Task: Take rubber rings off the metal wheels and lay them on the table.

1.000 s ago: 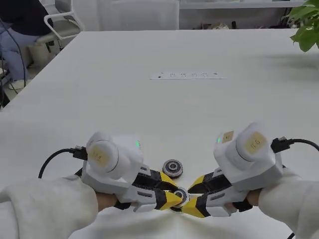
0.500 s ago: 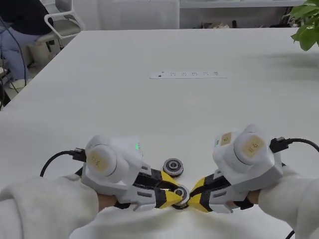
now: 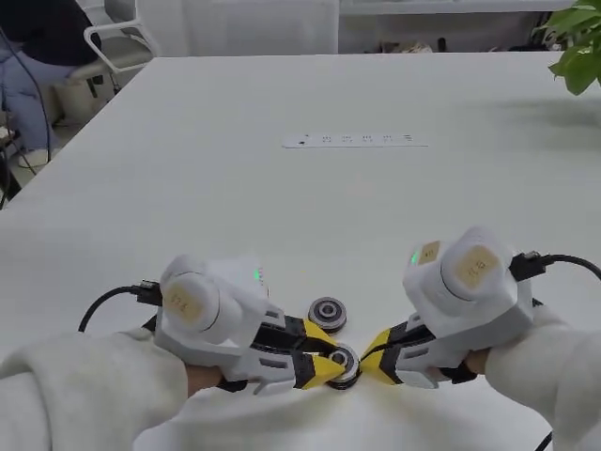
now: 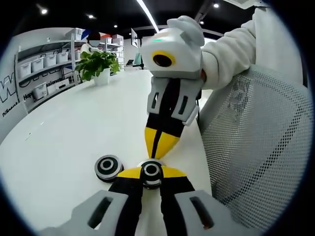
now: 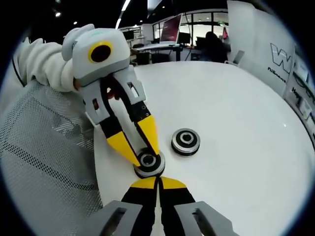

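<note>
A small metal wheel with a black rubber ring sits at the near edge of the white table. My left gripper is shut on it, one yellow tip on each side. In the left gripper view the wheel lies between those tips. My right gripper comes from the right. Its tips are pressed together on the ring at the wheel's rim. A second wheel, still wearing its ring, lies flat just beyond.
A white socket strip lies across the middle of the table. A potted plant stands at the far right corner, an office chair beyond the far left. A mesh chair back is close behind the table's near edge.
The right gripper's jaws have closed together and its tips have risen to the wheel's rim. The left gripper and both wheels have stayed put.
</note>
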Demonstrator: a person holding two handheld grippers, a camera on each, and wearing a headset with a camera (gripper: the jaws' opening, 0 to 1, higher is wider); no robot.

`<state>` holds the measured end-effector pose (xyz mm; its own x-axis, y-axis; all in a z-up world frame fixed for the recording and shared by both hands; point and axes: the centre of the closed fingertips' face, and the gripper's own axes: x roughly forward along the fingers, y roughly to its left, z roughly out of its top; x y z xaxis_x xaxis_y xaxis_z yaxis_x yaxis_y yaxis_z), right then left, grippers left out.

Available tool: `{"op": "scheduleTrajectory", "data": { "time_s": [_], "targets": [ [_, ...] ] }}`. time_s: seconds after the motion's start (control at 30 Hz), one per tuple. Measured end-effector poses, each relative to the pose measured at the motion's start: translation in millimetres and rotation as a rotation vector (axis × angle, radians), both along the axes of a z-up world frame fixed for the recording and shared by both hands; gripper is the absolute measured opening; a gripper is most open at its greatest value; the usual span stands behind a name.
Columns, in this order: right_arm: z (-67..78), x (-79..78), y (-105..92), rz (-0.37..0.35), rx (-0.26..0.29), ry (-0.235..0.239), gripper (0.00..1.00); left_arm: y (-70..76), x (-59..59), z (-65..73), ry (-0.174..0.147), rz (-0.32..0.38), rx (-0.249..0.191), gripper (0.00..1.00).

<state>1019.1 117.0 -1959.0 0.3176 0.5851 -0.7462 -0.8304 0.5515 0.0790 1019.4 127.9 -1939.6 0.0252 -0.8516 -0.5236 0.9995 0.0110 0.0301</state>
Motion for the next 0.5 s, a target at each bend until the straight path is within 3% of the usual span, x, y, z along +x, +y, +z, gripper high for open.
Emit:
{"op": "scheduleTrajectory", "data": {
  "time_s": [0.3, 0.4, 0.5],
  "targets": [
    [7.1, 4.3, -2.4, -0.145, 0.109, 0.101, 0.00, 0.4, 1.6, 0.1, -0.001, 0.007, -0.004, 0.07],
    [14.7, 5.7, 2.6, -0.212, 0.202, 0.154, 0.00, 0.4, 2.1, 0.1, 0.006, 0.012, -0.012, 0.07],
    [12.3, 5.4, -0.6, -0.219, 0.201, 0.166, 0.00, 0.6, 2.0, 0.0, 0.005, 0.010, -0.019, 0.07]
  ]
}}
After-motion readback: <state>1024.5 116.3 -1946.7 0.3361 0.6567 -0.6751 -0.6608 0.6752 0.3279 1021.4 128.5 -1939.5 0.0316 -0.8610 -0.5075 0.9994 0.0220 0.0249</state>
